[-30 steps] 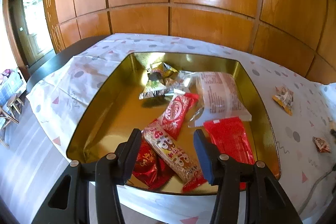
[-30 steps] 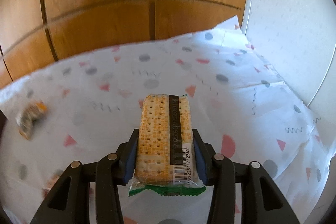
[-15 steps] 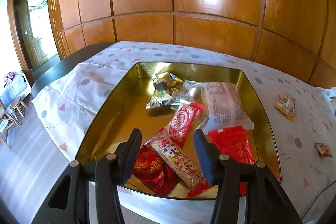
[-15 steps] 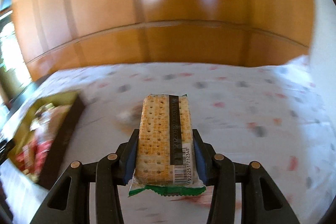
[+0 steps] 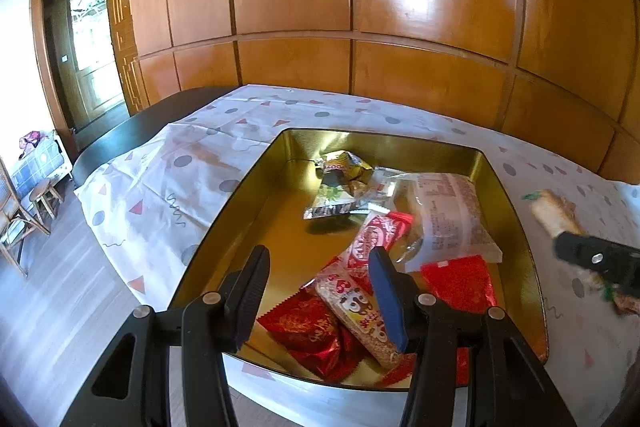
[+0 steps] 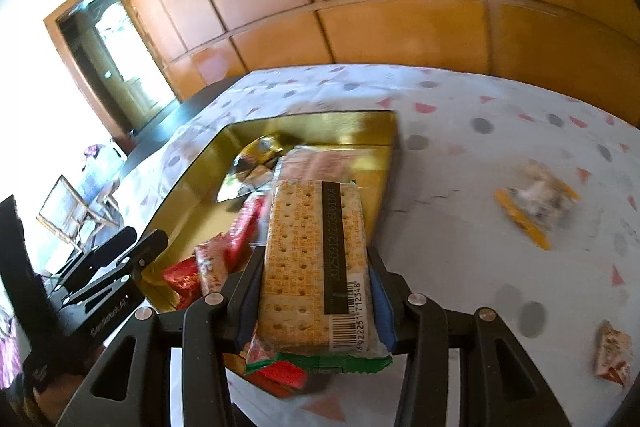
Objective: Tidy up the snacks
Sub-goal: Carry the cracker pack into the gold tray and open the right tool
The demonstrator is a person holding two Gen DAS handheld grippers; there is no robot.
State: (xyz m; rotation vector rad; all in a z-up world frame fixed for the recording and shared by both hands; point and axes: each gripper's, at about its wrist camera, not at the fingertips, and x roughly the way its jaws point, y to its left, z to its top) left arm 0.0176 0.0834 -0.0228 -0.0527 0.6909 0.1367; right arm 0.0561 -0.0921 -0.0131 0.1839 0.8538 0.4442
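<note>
A table under a white patterned cloth point(image 5: 168, 183) fills the room's near side, and on it sits a wide gold tin tray point(image 5: 256, 195) already holding a heap of packets: a pale rice-cracker bag point(image 5: 452, 219), a red foil pack point(image 5: 460, 283), a long red wafer bar point(image 5: 372, 239) and a few smaller ones toward the far corner. The right gripper point(image 6: 316, 291) is clamped on a cracker packet point(image 6: 312, 267), pinching its long sides, and hangs over the tray's near right edge. The left gripper point(image 5: 318, 295) hovers above the tray's near rim with its jaws spread and nothing between them. I'd say the carrying step is nearly done; what's wanted next is to bring the packet fully over bare gold floor, lower it and let go. Loose sweets still lie on the cloth: a yellow-ended candy point(image 6: 532, 199) and a small wrapped piece point(image 6: 612, 355), so more trips look likely
</note>
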